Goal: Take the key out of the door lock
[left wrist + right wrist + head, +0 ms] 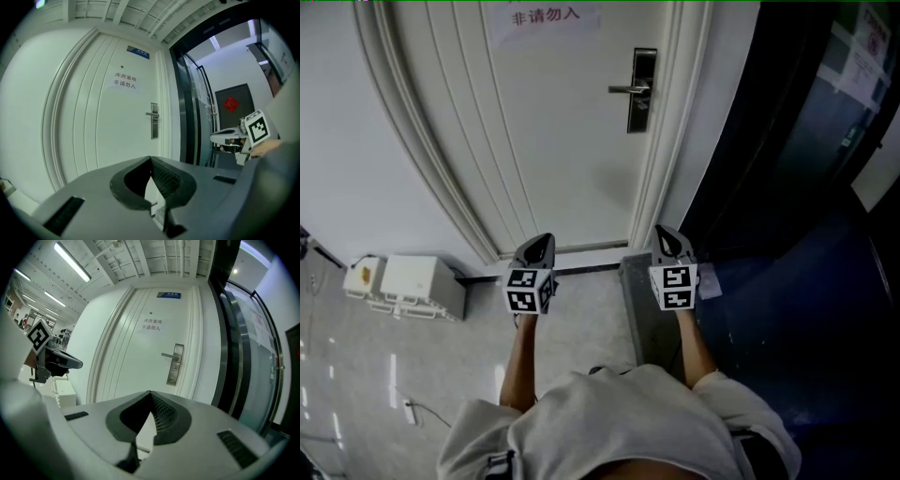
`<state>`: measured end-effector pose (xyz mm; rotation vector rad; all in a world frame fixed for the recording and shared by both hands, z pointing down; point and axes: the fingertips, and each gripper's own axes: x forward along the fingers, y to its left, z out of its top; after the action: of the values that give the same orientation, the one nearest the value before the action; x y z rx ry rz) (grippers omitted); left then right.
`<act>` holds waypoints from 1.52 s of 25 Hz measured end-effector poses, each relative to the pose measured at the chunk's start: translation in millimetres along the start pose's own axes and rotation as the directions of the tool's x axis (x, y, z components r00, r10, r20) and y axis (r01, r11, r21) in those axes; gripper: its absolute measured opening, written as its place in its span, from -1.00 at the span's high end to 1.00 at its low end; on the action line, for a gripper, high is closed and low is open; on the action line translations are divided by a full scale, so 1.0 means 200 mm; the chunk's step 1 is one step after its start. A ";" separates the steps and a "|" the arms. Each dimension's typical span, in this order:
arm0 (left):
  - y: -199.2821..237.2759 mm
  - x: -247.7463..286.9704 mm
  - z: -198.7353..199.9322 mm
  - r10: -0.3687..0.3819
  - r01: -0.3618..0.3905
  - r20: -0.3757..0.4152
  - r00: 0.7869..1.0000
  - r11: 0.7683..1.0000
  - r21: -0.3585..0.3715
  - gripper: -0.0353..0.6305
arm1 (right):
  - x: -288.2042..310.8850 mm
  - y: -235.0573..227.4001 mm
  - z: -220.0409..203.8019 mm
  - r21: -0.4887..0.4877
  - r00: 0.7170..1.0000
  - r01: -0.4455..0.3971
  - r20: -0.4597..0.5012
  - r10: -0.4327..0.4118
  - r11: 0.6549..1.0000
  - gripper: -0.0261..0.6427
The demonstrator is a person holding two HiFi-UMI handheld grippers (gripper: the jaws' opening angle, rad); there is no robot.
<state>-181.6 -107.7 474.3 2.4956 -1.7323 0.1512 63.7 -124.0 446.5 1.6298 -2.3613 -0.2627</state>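
**A:** What colour is the tall panelled door [553, 122]?

**B:** Plain white. Its metal lock plate with lever handle [641, 89] is brushed silver, and the paper notice [546, 17] is white with red characters.

**A:** The grippers?

**B:** The left gripper [547, 238] and right gripper [661, 230] are pale grey with black pads, and each carries a cube of black-and-white square markers.

**A:** Around them?

**B:** A pale grey speckled floor [591, 328] and a dark blue glass wall [797, 131].

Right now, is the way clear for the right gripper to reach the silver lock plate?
Yes: only bare white door panel shows between the right gripper and the silver lock plate. Tighter right of it, where door frame meets dark glass wall. At left, white boxes crowd the floor.
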 end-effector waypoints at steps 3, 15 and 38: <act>0.04 0.08 0.00 -0.018 0.018 -0.001 1.000 1.000 -0.003 0.84 | 0.07 0.01 -0.03 0.003 1.000 0.010 -0.015 -0.010 1.000 0.85; 0.14 0.31 -0.05 -0.035 0.034 -0.033 0.999 0.999 -0.016 0.84 | 0.29 -0.05 -0.11 0.008 0.998 0.018 -0.056 -0.017 1.000 0.85; 0.42 1.34 0.27 0.054 -0.054 -0.011 0.998 0.999 0.010 0.84 | 1.34 -0.62 -0.01 0.016 0.999 -0.050 0.018 0.050 0.999 0.85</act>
<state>-165.8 -392.6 459.6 2.4505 -1.7994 0.1780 83.9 -418.9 442.3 1.5794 -2.4202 -0.2500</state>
